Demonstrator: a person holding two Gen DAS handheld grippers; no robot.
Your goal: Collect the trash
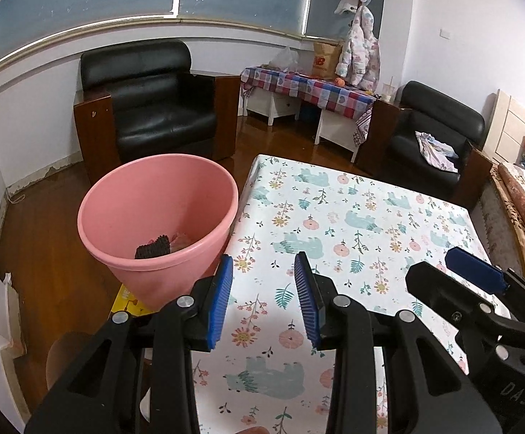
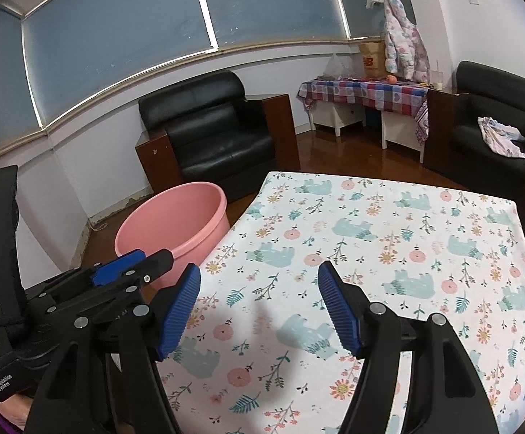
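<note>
1. While both tools hung over the table (image 1: 371,217), the pink bin (image 1: 157,224) served as the reference landmark; it stood on the floor, touching or just beside the table's near-left edge.
2. The left tool (image 1: 264,296) was released, jaws apart, nothing between them, just right of the bin.
3. The right tool (image 2: 258,307) was likewise released and empty, further right of the bin.
4. The trash (image 1: 161,246), a dark ribbed piece with pink scraps beside it, lay at the bin's bottom.
5. The bin stood upright, mouth upward, long axis vertical, probably placed so for easy dropping.
6. No loose trash showed on the table; collection appeared complete.
</note>
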